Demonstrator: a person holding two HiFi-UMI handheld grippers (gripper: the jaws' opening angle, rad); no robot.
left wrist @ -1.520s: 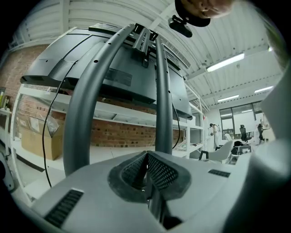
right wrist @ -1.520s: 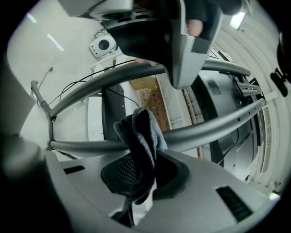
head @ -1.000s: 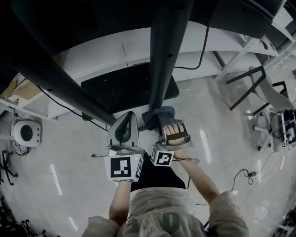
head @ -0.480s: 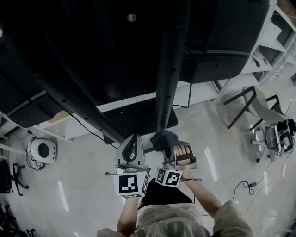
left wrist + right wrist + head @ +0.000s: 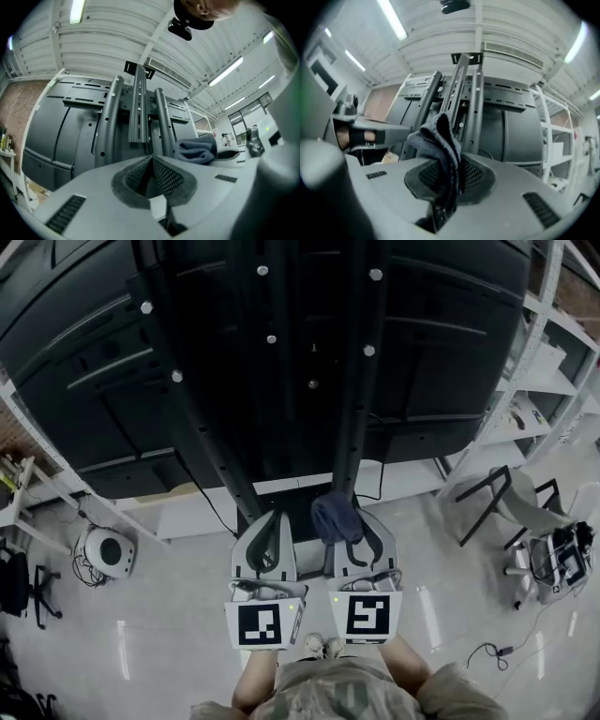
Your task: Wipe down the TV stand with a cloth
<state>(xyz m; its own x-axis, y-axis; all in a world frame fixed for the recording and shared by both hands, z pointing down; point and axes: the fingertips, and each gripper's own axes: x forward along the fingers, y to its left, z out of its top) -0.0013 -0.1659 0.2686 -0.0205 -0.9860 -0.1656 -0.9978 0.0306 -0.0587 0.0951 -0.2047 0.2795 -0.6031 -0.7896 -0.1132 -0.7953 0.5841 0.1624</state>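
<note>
Fingers of right gripper clenched on grey cloth. Left gripper pinched together, empty, just beside. TV stand upright directly ahead of cloth, long axis running away from it. Right gripper nearer; contact unclear.

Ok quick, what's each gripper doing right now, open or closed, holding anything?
Left gripper: closed, nothing between its jaws.
Right gripper: closed on the cloth.

Left gripper jaws together, right gripper jaws clamping cloth.
</note>
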